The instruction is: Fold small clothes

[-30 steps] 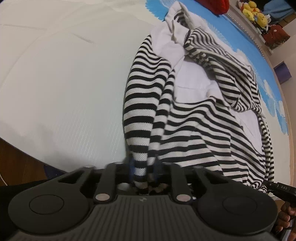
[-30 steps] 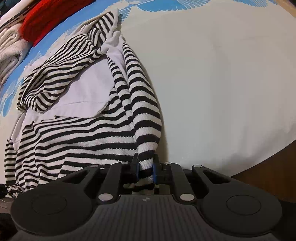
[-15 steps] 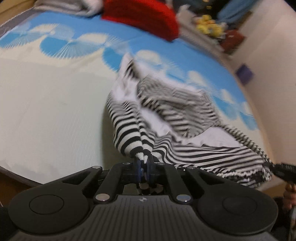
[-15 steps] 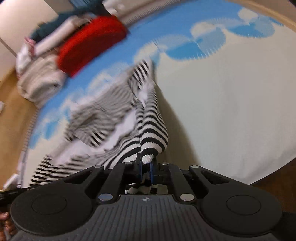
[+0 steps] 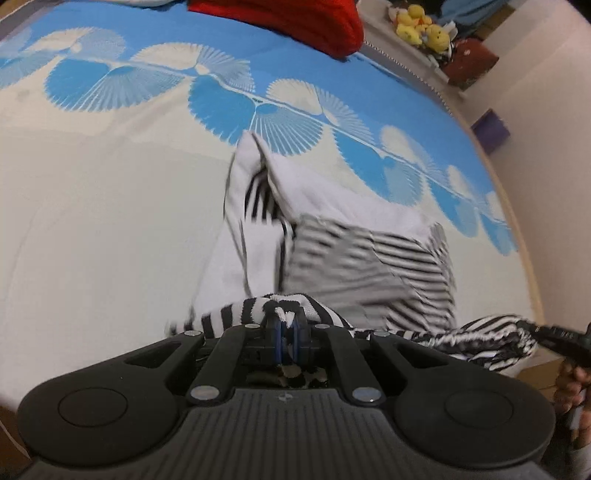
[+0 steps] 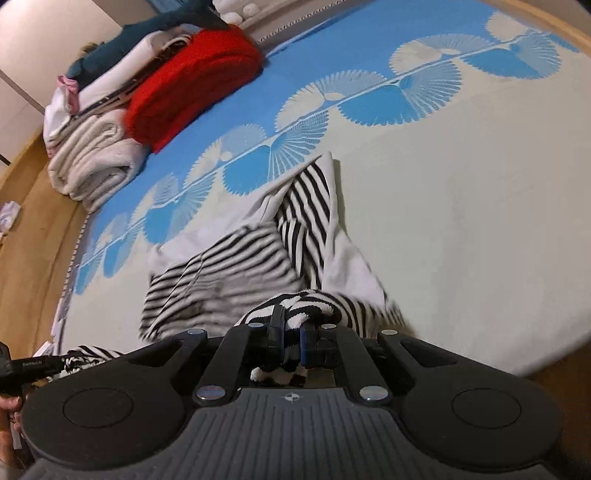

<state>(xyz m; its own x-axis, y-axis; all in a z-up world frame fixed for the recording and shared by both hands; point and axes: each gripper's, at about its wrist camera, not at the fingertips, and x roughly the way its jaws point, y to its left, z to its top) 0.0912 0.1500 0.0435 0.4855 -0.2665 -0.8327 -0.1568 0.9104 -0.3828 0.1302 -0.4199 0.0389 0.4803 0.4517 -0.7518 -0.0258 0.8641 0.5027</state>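
Observation:
A black-and-white striped garment (image 5: 369, 258) with white panels lies crumpled on the cream and blue mat; it also shows in the right wrist view (image 6: 236, 266). My left gripper (image 5: 286, 330) is shut on a striped edge of it, lifted just above the mat. My right gripper (image 6: 291, 338) is shut on another striped edge. In the left wrist view the right gripper's tip (image 5: 554, 332) shows at the far right, with cloth stretched to it. In the right wrist view the left gripper's tip (image 6: 29, 365) shows at the far left.
A red folded blanket (image 6: 192, 81) and a stack of white and teal textiles (image 6: 96, 155) lie at the mat's far side. Yellow plush toys (image 5: 421, 29) sit on a ledge beyond. A wooden floor (image 6: 33, 221) borders the mat (image 5: 92, 221).
Both grippers have lifted and pulled the striped garment's edges toward me; the views tilted up, and the garment has bunched and turned over so white panels show.

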